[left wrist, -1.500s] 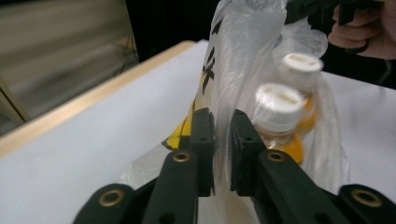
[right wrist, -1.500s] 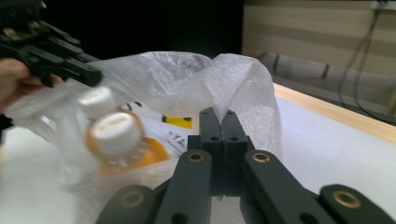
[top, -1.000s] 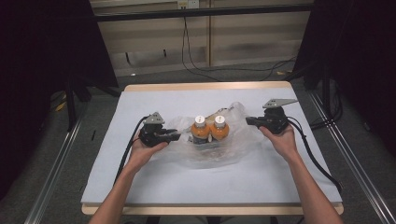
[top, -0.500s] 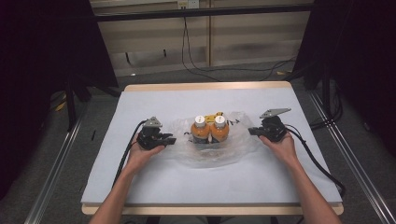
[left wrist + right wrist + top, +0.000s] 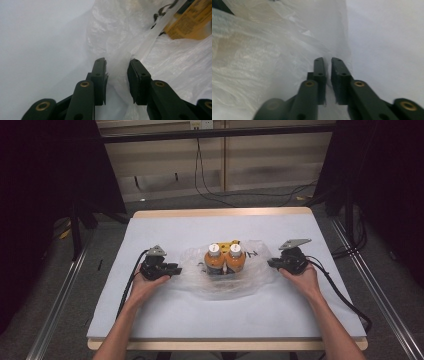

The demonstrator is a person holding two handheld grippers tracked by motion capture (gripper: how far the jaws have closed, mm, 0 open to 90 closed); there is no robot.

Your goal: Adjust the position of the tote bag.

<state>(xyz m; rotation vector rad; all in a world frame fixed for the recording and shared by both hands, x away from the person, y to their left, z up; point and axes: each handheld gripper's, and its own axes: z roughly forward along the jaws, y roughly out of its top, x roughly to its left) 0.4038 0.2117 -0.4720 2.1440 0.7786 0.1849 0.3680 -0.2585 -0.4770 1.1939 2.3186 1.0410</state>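
A clear plastic bag (image 5: 225,282) lies spread on the white table cover (image 5: 165,227). Two orange bottles with white caps (image 5: 214,260) (image 5: 235,259) stand side by side in it, with a yellow pack (image 5: 229,243) behind them. My left gripper (image 5: 176,269) rests low at the bag's left edge. Its jaws stand apart, with a fold of bag film (image 5: 117,75) loose in the gap of the left gripper (image 5: 117,62). At the bag's right edge my right gripper (image 5: 270,264) has just been opening. A narrow gap shows between the jaws of the right gripper (image 5: 327,60), and the bag film (image 5: 274,57) is beside them.
The table's wooden edge (image 5: 225,213) runs along the far side. Black cables (image 5: 345,297) trail from both grippers over the cover. Metal rails (image 5: 375,285) flank the table. Bare cover lies in front of the bag and behind it.
Both hands have sunk to the table and the lifted bag sides have settled flat around the bottles. The left gripper has drifted left. The right gripper's jaws have parted slightly.
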